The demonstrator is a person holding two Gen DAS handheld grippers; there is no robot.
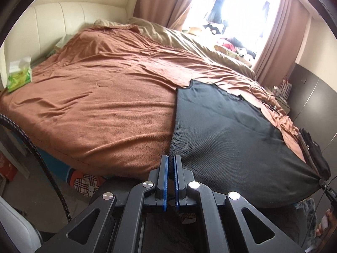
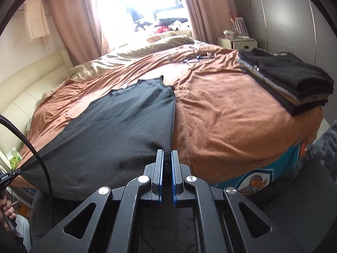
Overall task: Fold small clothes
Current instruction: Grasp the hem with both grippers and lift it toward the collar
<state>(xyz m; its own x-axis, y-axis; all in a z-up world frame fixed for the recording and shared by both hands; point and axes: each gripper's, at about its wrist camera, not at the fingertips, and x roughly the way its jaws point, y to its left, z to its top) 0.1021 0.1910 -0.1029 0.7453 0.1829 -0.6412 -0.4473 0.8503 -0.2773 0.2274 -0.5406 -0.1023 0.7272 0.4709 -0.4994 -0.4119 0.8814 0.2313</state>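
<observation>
Left tool (image 1: 171, 158) & right tool (image 2: 167, 152) each pinching hem corner of black mesh top (image 1: 221, 126), stretched over brown blanket (image 1: 105, 94).

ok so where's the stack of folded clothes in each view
Left wrist view: the stack of folded clothes sits at the far right edge, seen edge-on, on the brown blanket past the black mesh top.
Right wrist view: the stack lies upper right, near the bed's corner, well right of the mesh top.
Shared landmark: the bright window with pink curtains, behind the bed in both.
</observation>
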